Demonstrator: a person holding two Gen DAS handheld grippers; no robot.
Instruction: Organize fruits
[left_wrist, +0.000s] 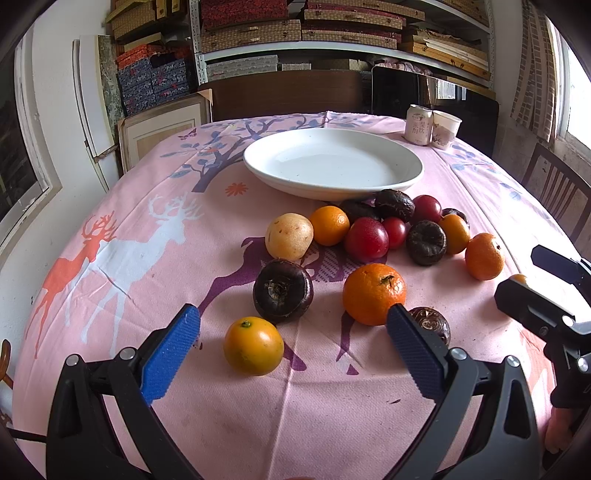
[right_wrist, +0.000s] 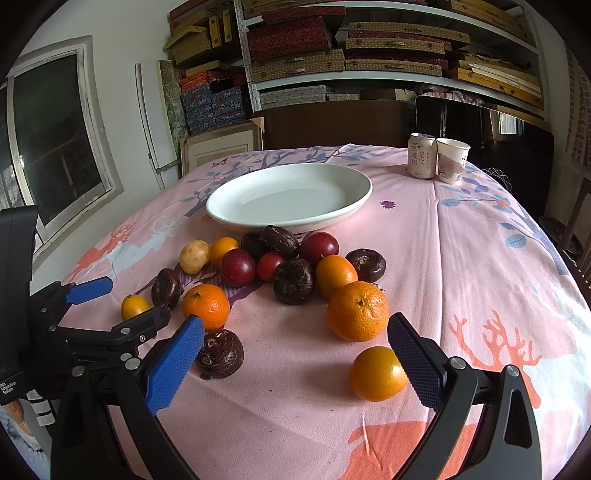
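Loose fruits lie clustered on the pink deer-print cloth (left_wrist: 155, 229) of the worktop, just in front of an empty white plate (left_wrist: 332, 162). Nearest the plate sit dark brown water chestnuts (left_wrist: 394, 204), red plums (left_wrist: 366, 239), small orange kumquats (left_wrist: 328, 225) and one pale yellow fruit (left_wrist: 289, 236), most of them touching one another.

Nearer the cameras the pieces stand apart. In the left wrist view, a large water chestnut (left_wrist: 283, 290), a mandarin (left_wrist: 373, 294) and a yellow-orange kumquat (left_wrist: 253, 346) lie ahead of the left tongs (left_wrist: 293, 325). These tongs are spread wide and hold nothing; the kumquat lies between the lines of the two blue pads (left_wrist: 170, 354). A further water chestnut (left_wrist: 432, 325) is partly hidden behind the right-hand pad.

In the right wrist view, the right tongs (right_wrist: 295, 338) are likewise spread wide and hold nothing. A second mandarin (right_wrist: 357, 311) lies ahead of them, an orange kumquat (right_wrist: 377, 373) is just beside the right-hand pad, and a water chestnut (right_wrist: 220, 353) is just beside the left-hand pad.

At the far right of the worktop a drink can (right_wrist: 421, 156) and a paper cup (right_wrist: 452, 160) stand touching. Shelves of stacked boxes (right_wrist: 295, 40) fill the background.
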